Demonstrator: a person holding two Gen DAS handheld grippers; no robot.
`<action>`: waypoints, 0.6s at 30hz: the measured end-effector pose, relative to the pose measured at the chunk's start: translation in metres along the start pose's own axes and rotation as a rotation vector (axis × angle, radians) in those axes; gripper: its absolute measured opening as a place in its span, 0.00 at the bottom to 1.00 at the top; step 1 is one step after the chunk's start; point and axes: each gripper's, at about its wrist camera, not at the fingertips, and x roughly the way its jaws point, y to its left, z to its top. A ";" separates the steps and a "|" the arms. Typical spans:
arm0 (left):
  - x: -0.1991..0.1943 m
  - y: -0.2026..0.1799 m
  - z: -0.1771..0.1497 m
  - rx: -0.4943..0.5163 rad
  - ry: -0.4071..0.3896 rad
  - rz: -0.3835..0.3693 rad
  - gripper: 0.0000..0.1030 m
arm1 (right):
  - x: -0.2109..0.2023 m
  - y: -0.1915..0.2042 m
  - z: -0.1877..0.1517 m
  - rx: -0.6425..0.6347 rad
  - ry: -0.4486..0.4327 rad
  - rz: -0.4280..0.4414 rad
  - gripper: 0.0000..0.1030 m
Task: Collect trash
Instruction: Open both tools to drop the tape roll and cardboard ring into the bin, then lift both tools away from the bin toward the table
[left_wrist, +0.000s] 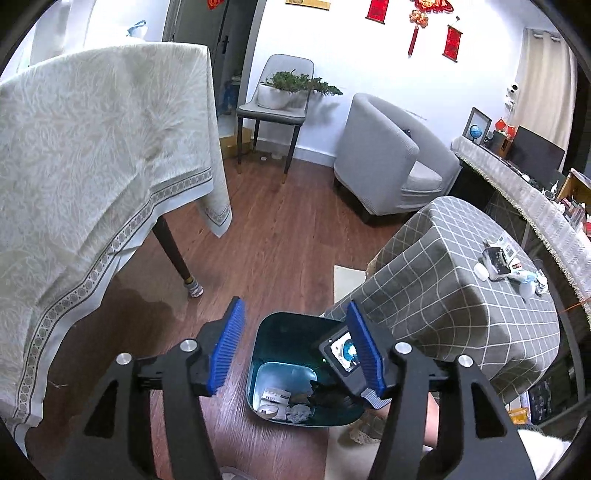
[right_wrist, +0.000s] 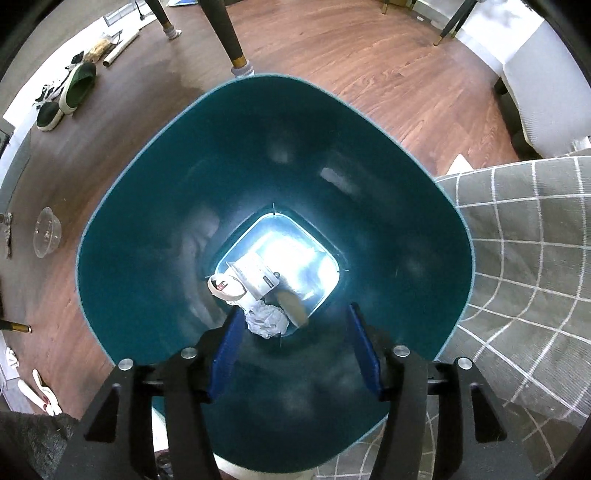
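A teal trash bin (left_wrist: 273, 332) stands on the wooden floor beside a small table with a grey checked cloth (left_wrist: 461, 295). My left gripper (left_wrist: 295, 314) is open and empty, held above the bin. The right gripper's body shows over the bin's right rim in the left wrist view (left_wrist: 341, 354). In the right wrist view the bin (right_wrist: 147, 240) fills the frame from above. My right gripper (right_wrist: 291, 317) is open and empty inside its mouth. At the bottom lie a crumpled tissue (right_wrist: 266, 322), white packaging (right_wrist: 255, 277) and a brown scrap (right_wrist: 293, 303). More litter (left_wrist: 511, 267) lies on the checked table.
A table with a cream cloth (left_wrist: 92, 166) stands at left, its leg (left_wrist: 173, 251) near the bin. A grey armchair (left_wrist: 391, 162) and a chair holding a plant (left_wrist: 280, 96) stand at the back. Green slippers (right_wrist: 70, 92) and a clear plastic cup (right_wrist: 47, 232) lie on the floor.
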 end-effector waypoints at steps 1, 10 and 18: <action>0.000 0.000 0.001 -0.001 -0.004 -0.002 0.60 | -0.003 -0.001 0.002 0.001 -0.010 0.006 0.56; -0.019 -0.025 0.018 0.053 -0.071 -0.010 0.73 | -0.075 -0.003 -0.001 -0.025 -0.186 0.089 0.56; -0.018 -0.049 0.028 0.073 -0.114 -0.022 0.78 | -0.156 -0.017 -0.014 -0.048 -0.408 0.104 0.62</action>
